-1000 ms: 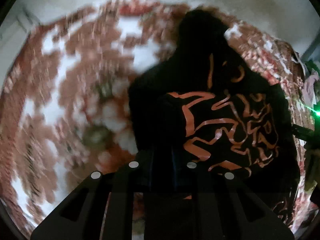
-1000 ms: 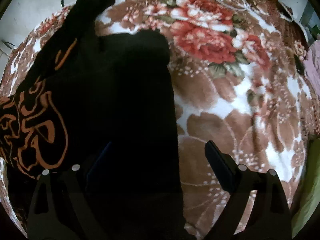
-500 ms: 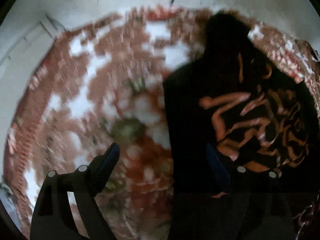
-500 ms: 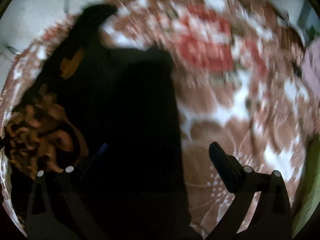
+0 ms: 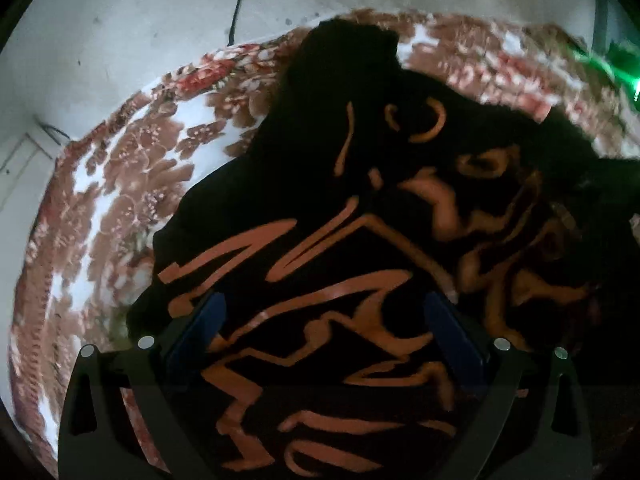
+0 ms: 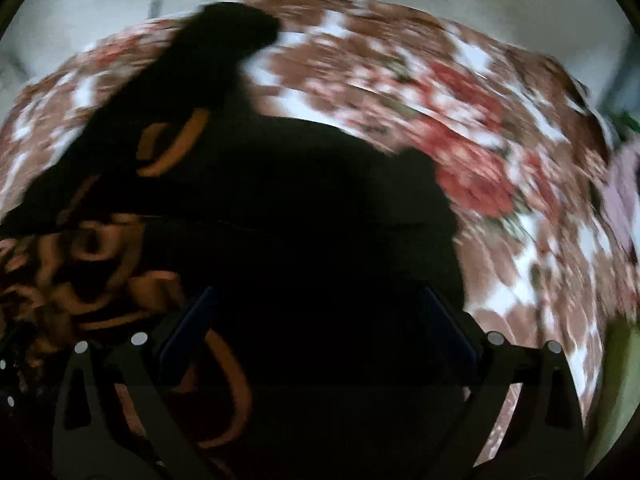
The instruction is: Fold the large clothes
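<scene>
A black garment with an orange line print (image 5: 328,264) lies on a floral blanket (image 5: 120,184). In the left wrist view it fills the middle and right, with a sleeve or hood end reaching to the far edge. My left gripper (image 5: 324,312) is open and empty, its fingers spread just over the printed part. In the right wrist view the garment (image 6: 304,208) is mostly plain black, with the print at the left. My right gripper (image 6: 316,304) is open and empty over the black cloth.
The blanket (image 6: 460,92) with red roses covers a bed. A pale wall (image 5: 140,20) with a hanging cable (image 5: 238,4) stands behind it. A pinkish cloth (image 6: 624,192) and a green-yellow thing (image 6: 616,380) lie at the right edge.
My left gripper opened from shut and swung right, now over the printed part. My right gripper stayed open and moved left and forward over the black cloth.
</scene>
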